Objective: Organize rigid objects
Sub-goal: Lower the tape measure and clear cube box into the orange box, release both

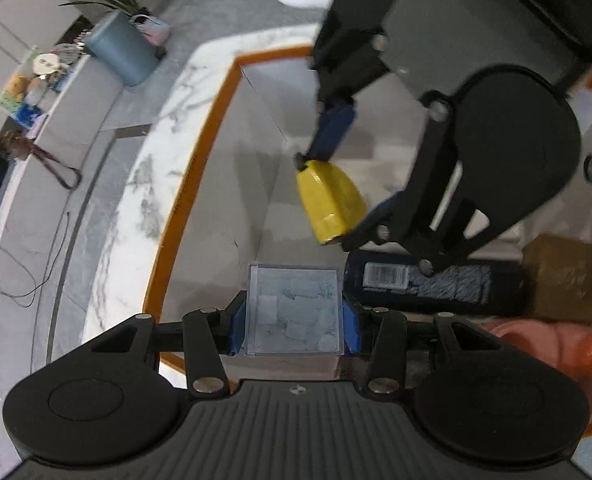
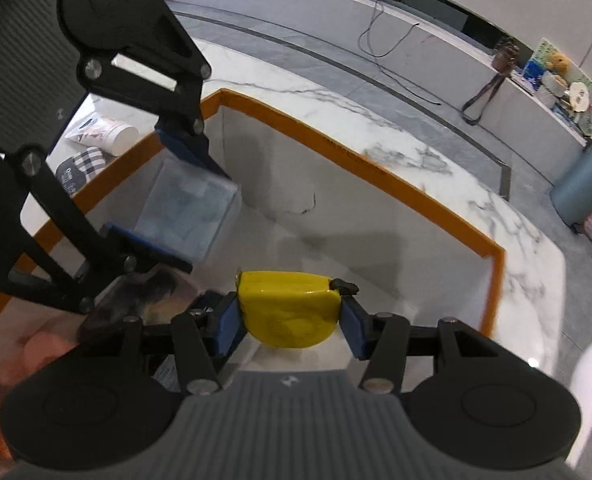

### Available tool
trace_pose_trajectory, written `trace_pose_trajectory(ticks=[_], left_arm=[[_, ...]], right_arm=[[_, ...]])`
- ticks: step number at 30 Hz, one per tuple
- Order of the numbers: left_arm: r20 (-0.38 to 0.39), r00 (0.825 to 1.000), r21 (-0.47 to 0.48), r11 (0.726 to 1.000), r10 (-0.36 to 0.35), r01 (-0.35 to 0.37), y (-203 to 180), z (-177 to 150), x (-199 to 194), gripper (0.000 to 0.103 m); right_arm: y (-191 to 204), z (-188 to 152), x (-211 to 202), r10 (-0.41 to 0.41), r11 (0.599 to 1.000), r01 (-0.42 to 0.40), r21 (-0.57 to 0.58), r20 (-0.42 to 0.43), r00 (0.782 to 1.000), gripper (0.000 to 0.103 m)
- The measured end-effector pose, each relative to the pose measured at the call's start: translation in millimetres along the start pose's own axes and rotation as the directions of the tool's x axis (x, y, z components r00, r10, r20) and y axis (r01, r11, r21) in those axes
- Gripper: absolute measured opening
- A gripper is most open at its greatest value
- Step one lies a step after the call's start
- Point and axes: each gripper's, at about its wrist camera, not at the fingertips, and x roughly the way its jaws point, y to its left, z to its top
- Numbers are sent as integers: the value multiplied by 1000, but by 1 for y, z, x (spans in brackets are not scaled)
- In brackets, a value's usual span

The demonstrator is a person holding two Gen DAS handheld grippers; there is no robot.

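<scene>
My left gripper [image 1: 294,330] is shut on a clear plastic box [image 1: 294,300] with pale pieces inside, its blue pads pressing on the box's two sides. My right gripper [image 2: 290,326] is shut on a yellow tape measure [image 2: 290,308] with a small black tab. Both hang over a white bin with an orange rim [image 2: 375,168]. The left wrist view shows the right gripper [image 1: 347,184] holding the tape measure [image 1: 329,200] just beyond the box. Seen from the right wrist, the left gripper [image 2: 172,200] and the clear box [image 2: 192,216] are up to the left.
In the bin lie a dark blue pack with a barcode [image 1: 435,280], a brown block [image 1: 561,280] and something orange-pink [image 1: 555,344]. A white tube [image 2: 104,134] and a checkered pack [image 2: 80,164] lie on the marble counter outside the rim. A blue-grey waste bin [image 1: 122,52] stands on the floor.
</scene>
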Motion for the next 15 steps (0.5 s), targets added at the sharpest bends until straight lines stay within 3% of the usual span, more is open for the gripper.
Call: trace_pose_trajectory(ticks=[9, 15], left_arm=[[-112, 993, 116, 992, -35, 48, -2, -4, 28, 53], [-115, 993, 93, 995, -25, 36, -1, -9, 36, 59]], right_arm=[[-3, 18, 25, 51, 998, -52, 43, 23, 998, 54], [2, 20, 37, 75, 993, -75, 96, 1, 997, 54]])
